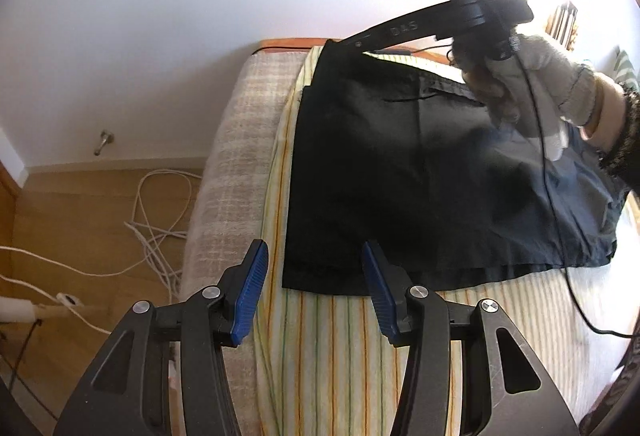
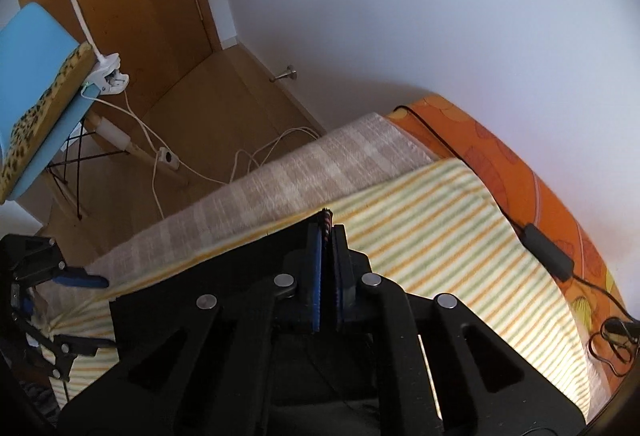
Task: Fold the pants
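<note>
The black pants point(image 1: 420, 175) lie folded on a striped yellow towel point(image 1: 340, 348) on the bed. My left gripper point(image 1: 316, 276) is open and empty, just above the near left corner of the pants. My right gripper point(image 2: 327, 236) is shut on a corner of the black pants point(image 2: 280, 248) and holds it above the towel point(image 2: 440, 236). In the left wrist view the right gripper point(image 1: 360, 43) is held by a gloved hand point(image 1: 540, 83) at the far edge of the pants. The left gripper shows at the left edge of the right wrist view point(image 2: 86, 310).
A beige checked blanket point(image 1: 228, 163) covers the bed's left side. White cables point(image 1: 160, 220) lie on the wooden floor. A black power adapter point(image 2: 548, 250) and cable lie on the orange sheet point(image 2: 500, 155). A blue chair point(image 2: 36, 83) with a clamp lamp stands by the door.
</note>
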A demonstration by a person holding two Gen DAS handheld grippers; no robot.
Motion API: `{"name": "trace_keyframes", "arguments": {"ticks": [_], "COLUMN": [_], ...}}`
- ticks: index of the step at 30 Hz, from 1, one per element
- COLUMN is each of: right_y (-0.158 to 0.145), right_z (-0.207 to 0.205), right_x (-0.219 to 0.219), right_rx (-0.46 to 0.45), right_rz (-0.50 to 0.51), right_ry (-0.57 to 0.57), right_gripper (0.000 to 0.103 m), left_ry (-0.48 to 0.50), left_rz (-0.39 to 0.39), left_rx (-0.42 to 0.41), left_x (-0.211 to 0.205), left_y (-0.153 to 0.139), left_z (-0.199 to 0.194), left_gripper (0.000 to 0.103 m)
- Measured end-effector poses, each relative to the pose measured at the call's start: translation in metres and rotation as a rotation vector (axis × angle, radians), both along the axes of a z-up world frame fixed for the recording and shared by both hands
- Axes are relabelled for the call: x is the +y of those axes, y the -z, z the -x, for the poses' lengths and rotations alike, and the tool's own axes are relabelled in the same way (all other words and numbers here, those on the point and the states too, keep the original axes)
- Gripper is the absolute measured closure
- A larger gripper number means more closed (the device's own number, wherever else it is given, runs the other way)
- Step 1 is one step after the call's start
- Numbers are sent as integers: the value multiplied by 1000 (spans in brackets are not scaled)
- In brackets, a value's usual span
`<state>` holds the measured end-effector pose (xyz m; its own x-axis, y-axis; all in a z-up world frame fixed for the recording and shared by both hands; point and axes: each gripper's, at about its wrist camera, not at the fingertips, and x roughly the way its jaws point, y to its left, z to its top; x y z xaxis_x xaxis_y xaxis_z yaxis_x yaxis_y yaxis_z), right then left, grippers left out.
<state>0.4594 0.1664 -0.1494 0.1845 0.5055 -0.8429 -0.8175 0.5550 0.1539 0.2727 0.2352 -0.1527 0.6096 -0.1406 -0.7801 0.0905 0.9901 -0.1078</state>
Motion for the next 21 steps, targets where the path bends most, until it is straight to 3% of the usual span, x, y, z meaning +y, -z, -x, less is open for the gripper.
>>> {"name": "trace_keyframes", "arguments": {"ticks": [11,15,17,21], "right_y": [35,9,-10,-54], "right_z": [-3,-3,1,16], "right_x": [20,3,-12,-64], "right_rx": [61,45,37,6], "right_rz": [50,2,-32,-92], "right_ry": [2,60,88,168], "right_gripper": [97,86,68,59], "left_ry": [2,44,86,166], "left_rz": [-18,-23,-28,-43], "left_rx": [-26,-18,-12,-10], "left_x": [-9,-27,-43,-85], "left_y": [-15,-21,-23,-22], "left_z": [-3,-8,-13,-21], "left_gripper": [56,56,56,56]}}
